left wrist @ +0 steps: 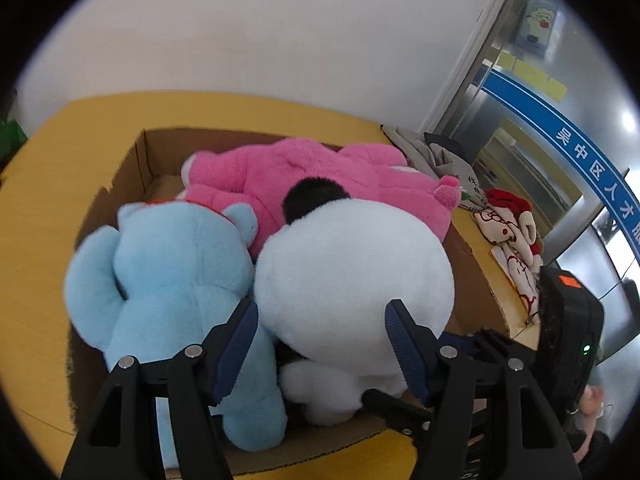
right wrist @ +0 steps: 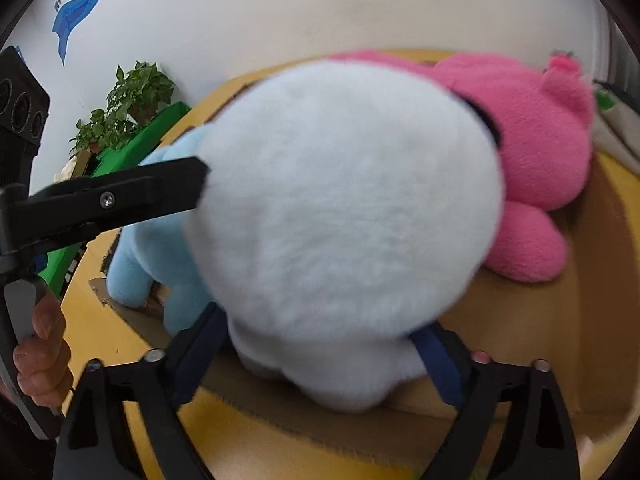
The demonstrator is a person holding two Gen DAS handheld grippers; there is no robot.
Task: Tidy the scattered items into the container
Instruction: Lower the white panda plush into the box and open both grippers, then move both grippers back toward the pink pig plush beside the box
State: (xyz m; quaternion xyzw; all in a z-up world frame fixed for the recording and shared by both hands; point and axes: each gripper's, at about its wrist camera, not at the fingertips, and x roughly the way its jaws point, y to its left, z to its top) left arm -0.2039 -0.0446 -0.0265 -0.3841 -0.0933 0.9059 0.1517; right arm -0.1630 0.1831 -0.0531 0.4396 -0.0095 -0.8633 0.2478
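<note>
An open cardboard box (left wrist: pixel 140 152) stands on a yellow table (left wrist: pixel 44 200). In it a pink plush (left wrist: pixel 320 172) lies at the back and a light-blue plush (left wrist: pixel 168 280) at the front left. A big white plush (left wrist: pixel 352 264) with a black ear sits low over the box's front right. My left gripper (left wrist: pixel 322 306) is shut on the white plush, its pads pressing in on both sides. My right gripper (right wrist: pixel 320 320) is open, its fingers straddling the base of the white plush (right wrist: pixel 344 208). The left gripper's finger (right wrist: pixel 172 184) touches the plush's left side.
A patterned cloth with a red piece (left wrist: pixel 508 232) and a grey garment (left wrist: pixel 432 156) lie on the table to the right of the box. A potted plant (right wrist: pixel 132 96) and a green surface stand to the left. A hand (right wrist: pixel 40 352) grips the left gripper's handle. Glass doors are at the right.
</note>
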